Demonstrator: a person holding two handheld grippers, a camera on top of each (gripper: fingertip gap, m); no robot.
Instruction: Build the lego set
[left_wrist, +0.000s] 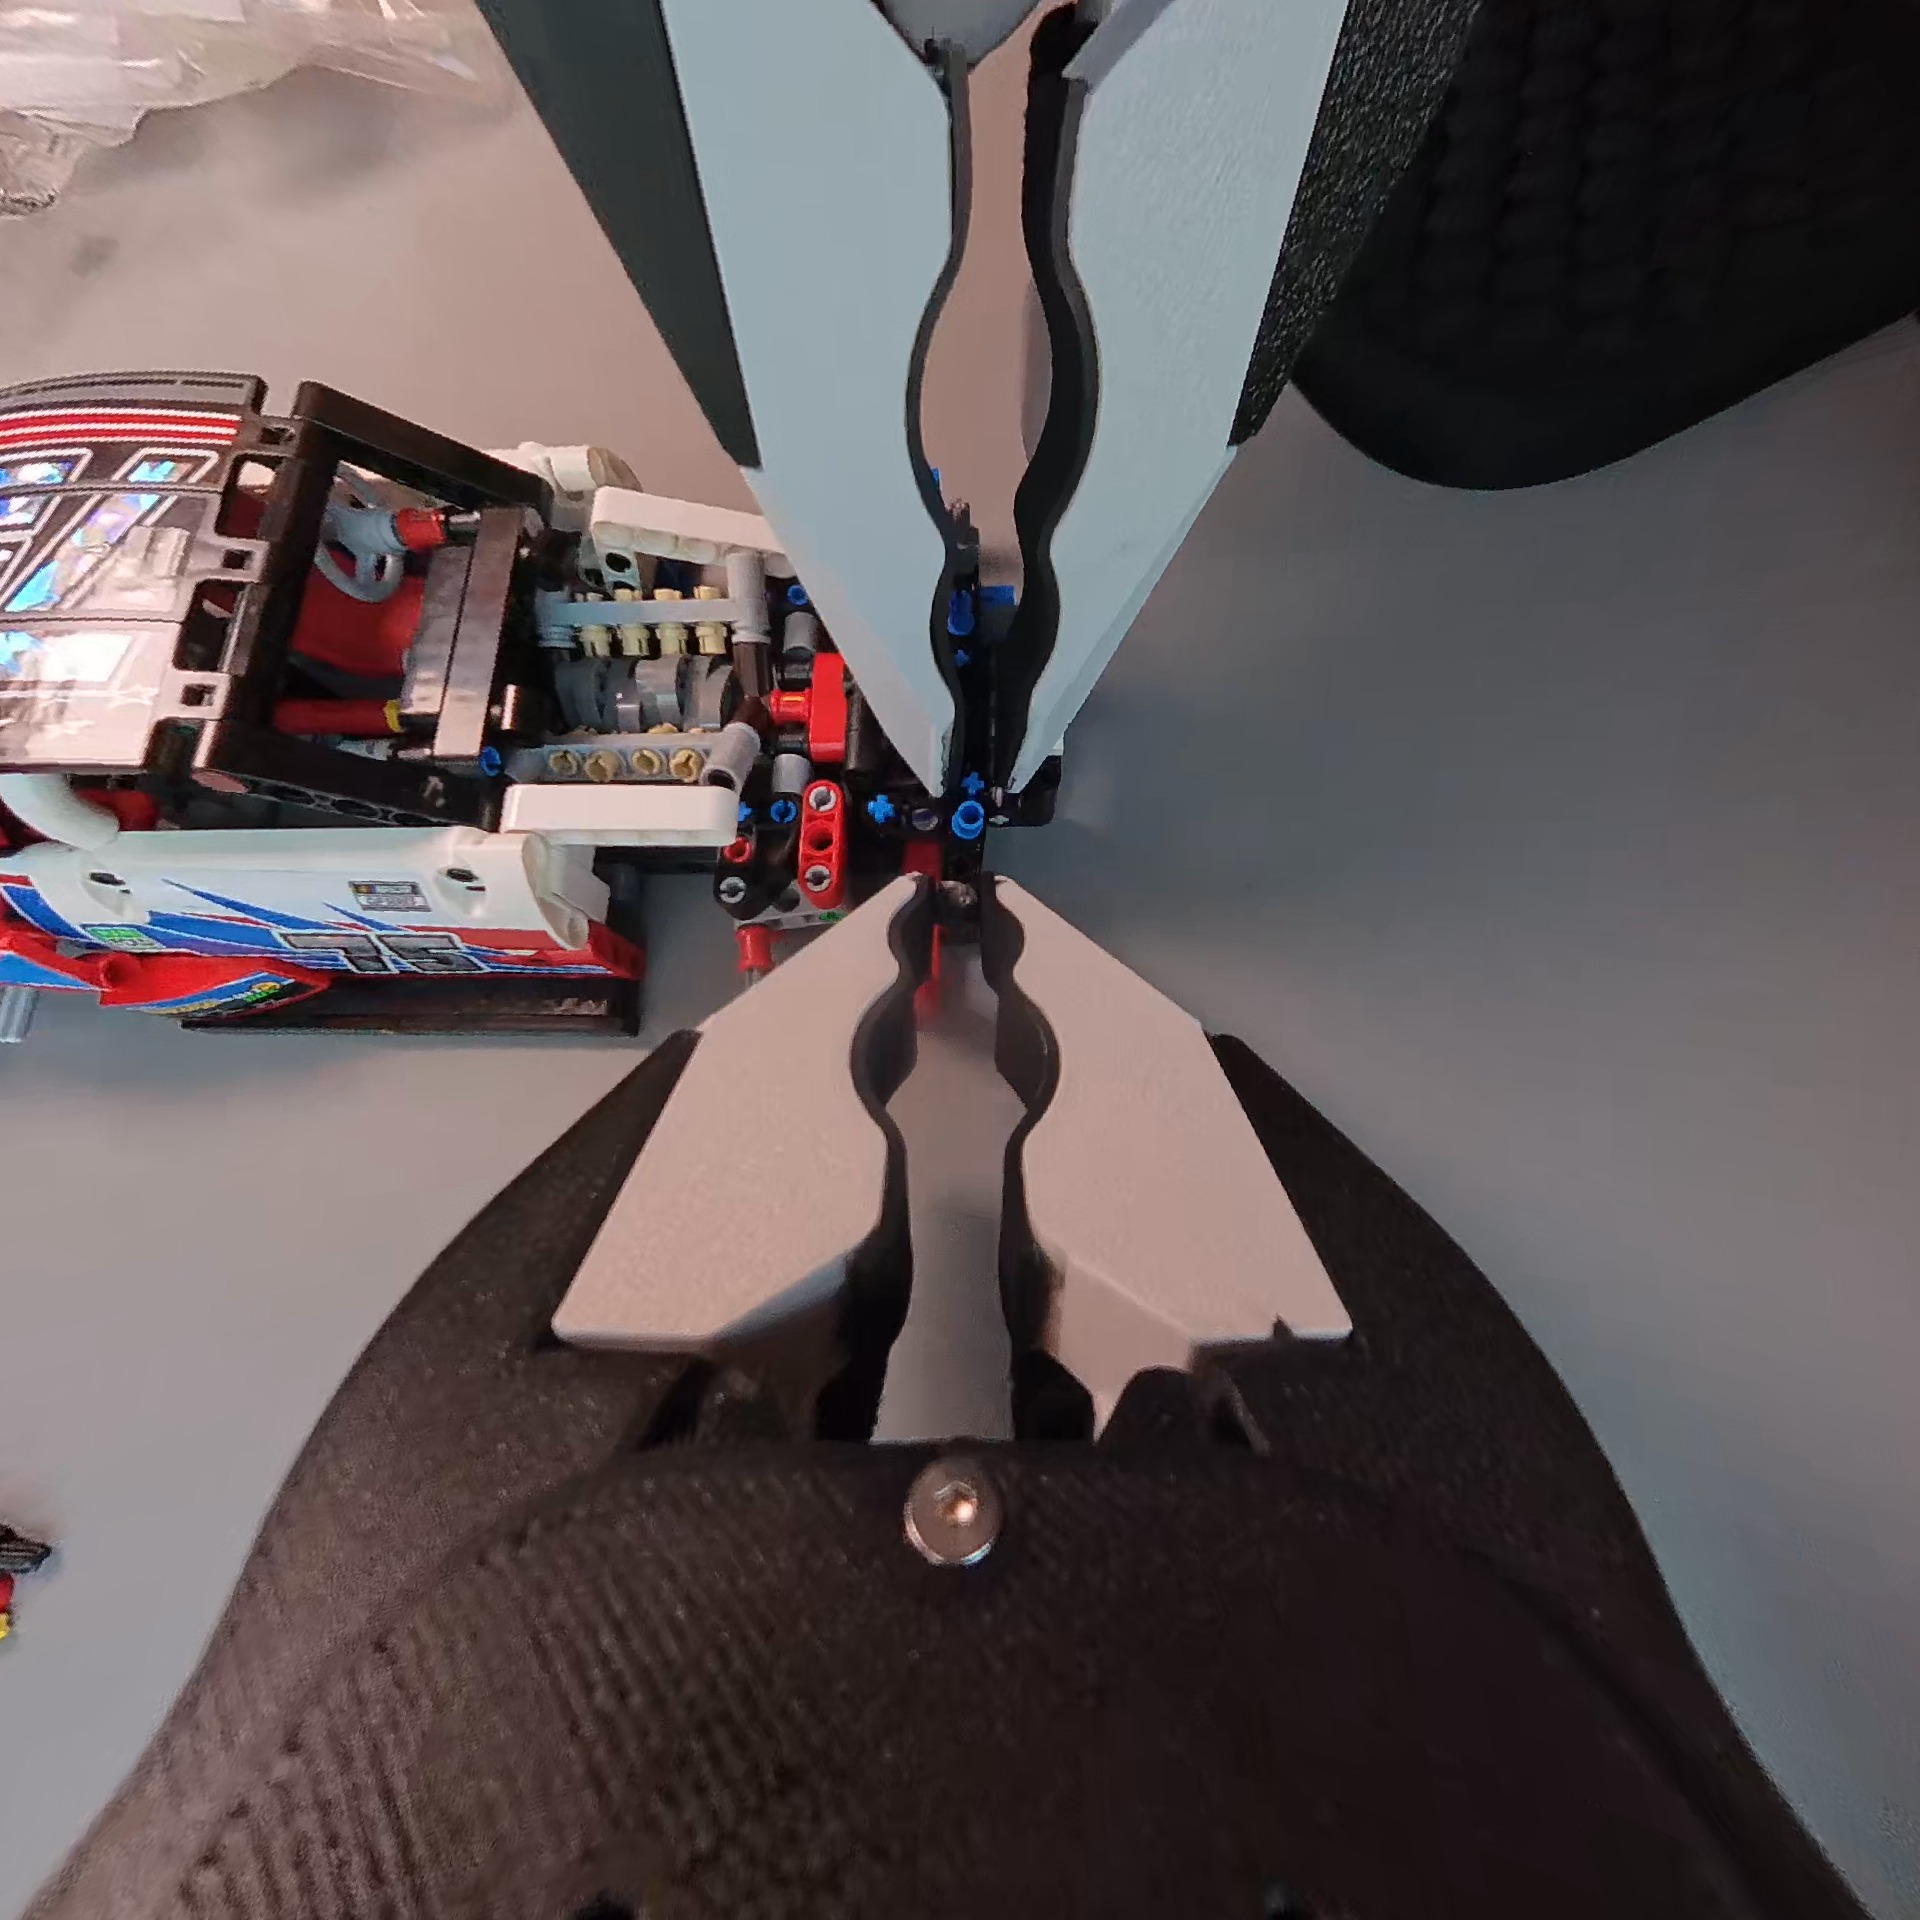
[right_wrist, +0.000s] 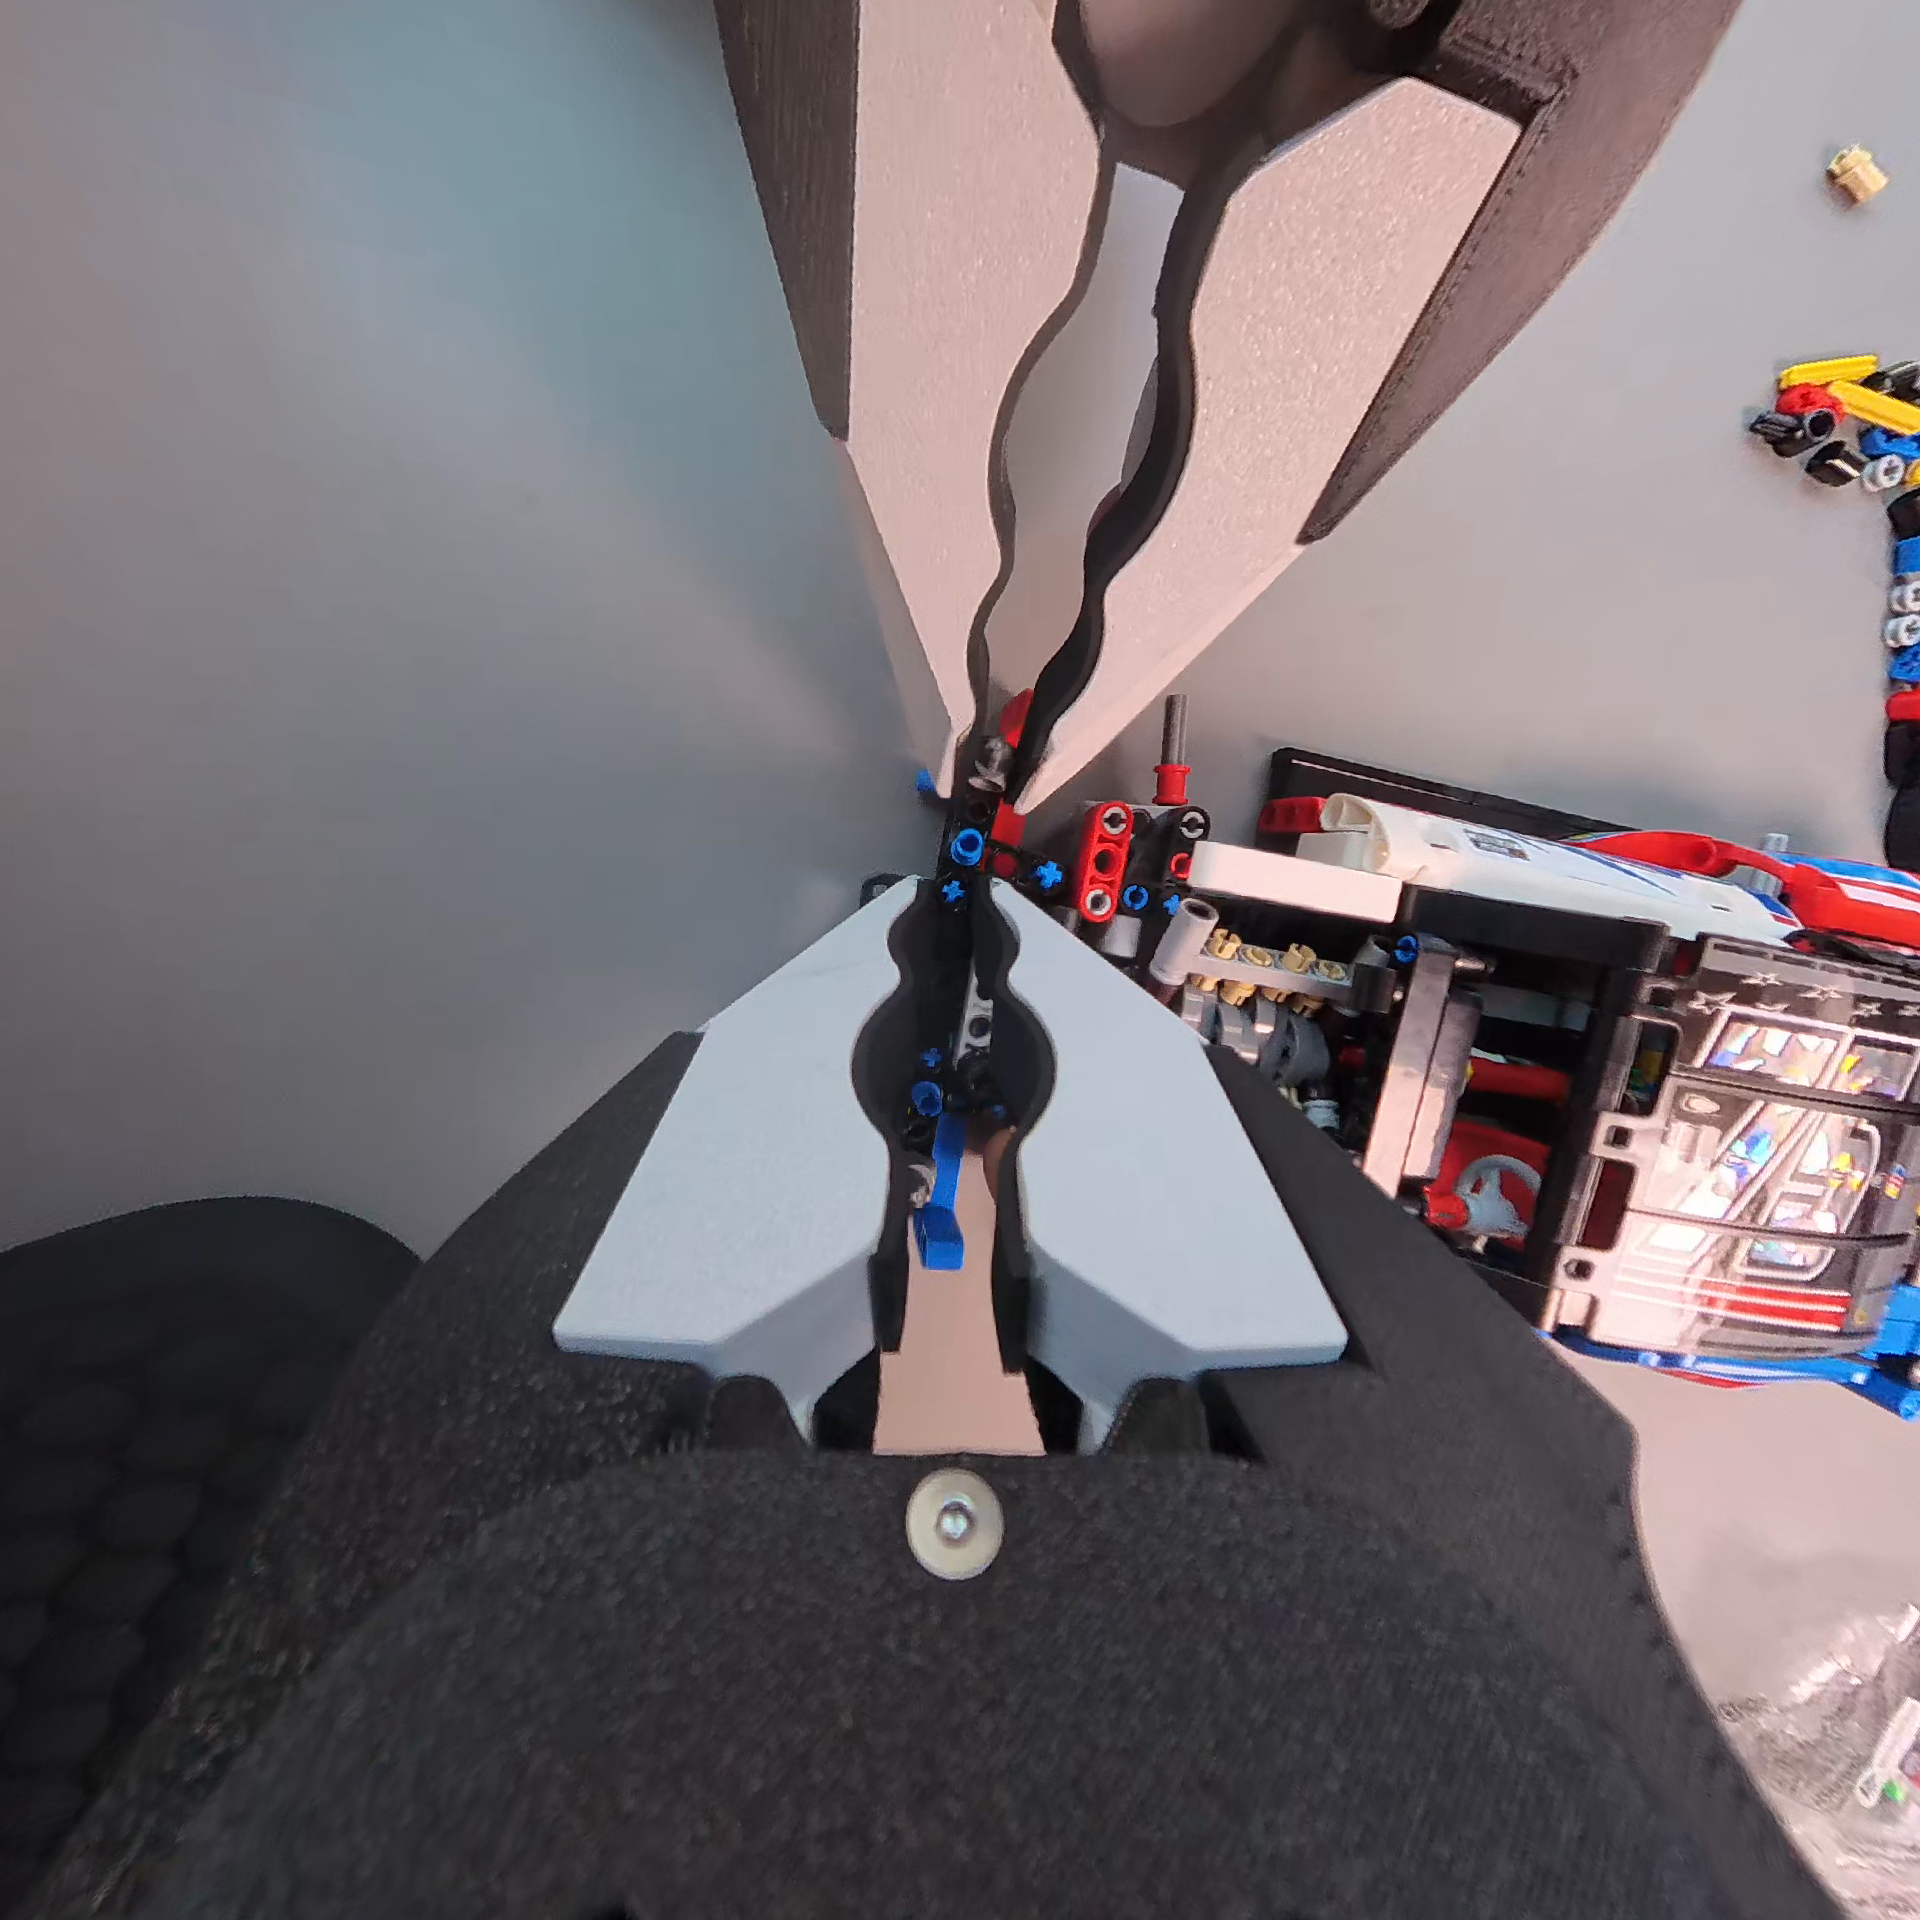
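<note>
**Both grippers pinch the car's black end frame**

The black beam frame with blue pins (left_wrist: 966, 816) juts from the engine end of the part-built red, white and blue lego race car (left_wrist: 343, 748), which lies on its side on the grey counter (left_wrist: 1455, 935). The left gripper (left_wrist: 951, 894) meets it tip to tip with the right gripper (right_wrist: 966, 914); each has its jaws clenched on this frame from opposite sides.

To do the step well, squeeze along one line so the pins seat straight, and keep the car from sliding.

The right wrist view alone shows a blue beam and more blue pins of the frame (right_wrist: 940, 1205) lying deep between the right jaws, plus a heap of loose yellow, black and blue pieces (right_wrist: 1860, 426) far off. The left wrist view alone shows what seems a small grey pin head (left_wrist: 956, 899) at the left jaws' tips, though blur leaves that unsure.
</note>
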